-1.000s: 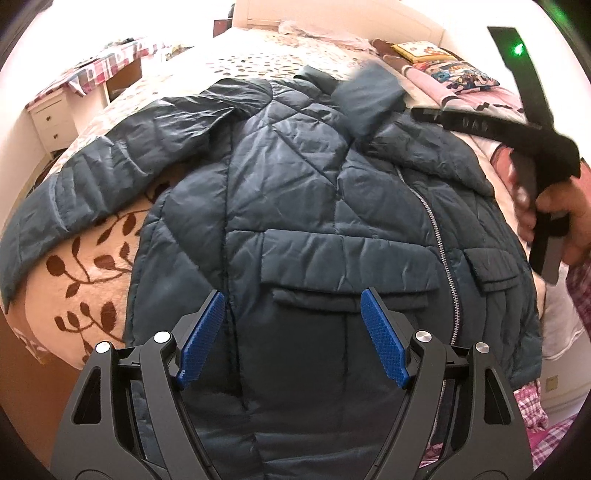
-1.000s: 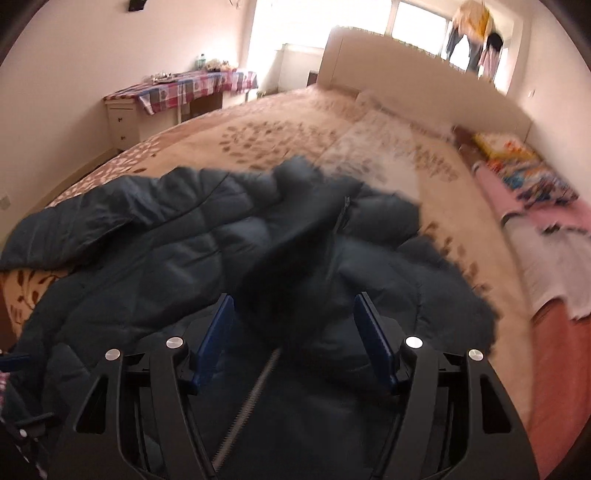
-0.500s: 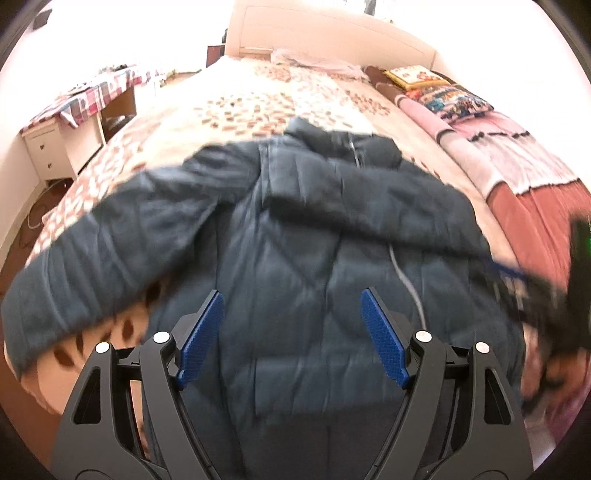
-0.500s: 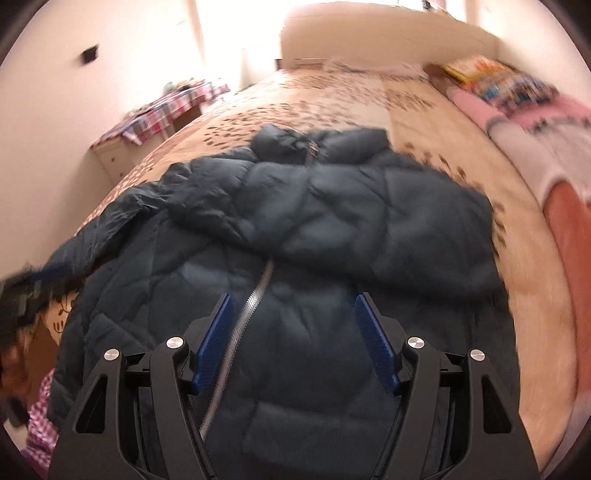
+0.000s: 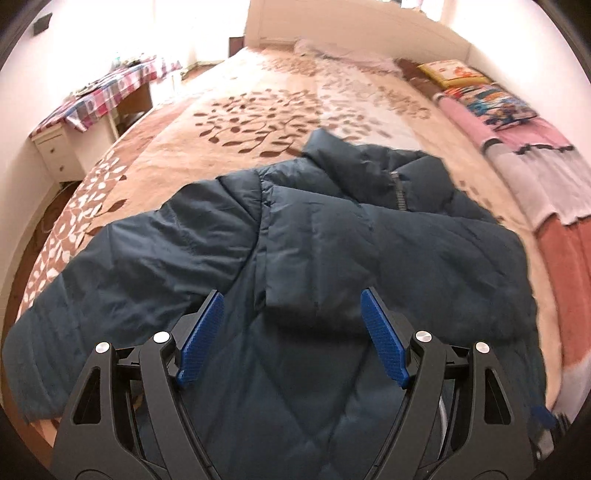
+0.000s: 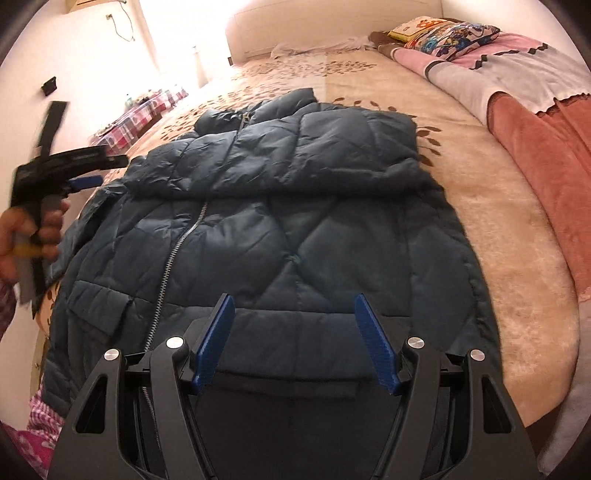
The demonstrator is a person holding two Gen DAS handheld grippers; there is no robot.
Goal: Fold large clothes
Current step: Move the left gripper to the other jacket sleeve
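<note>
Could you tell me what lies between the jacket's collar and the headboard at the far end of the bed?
Only the leaf-patterned bedspread. In the left wrist view it runs bare from the jacket collar toward the headboard, where some pale crumpled item lies.

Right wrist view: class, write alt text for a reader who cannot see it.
A dark teal quilted jacket lies zipped, front up, on a bed, one sleeve folded across its chest. The open right hand-held gripper hovers above the jacket's hem, holding nothing. At the left edge, a hand grips the left hand-held gripper.
</note>
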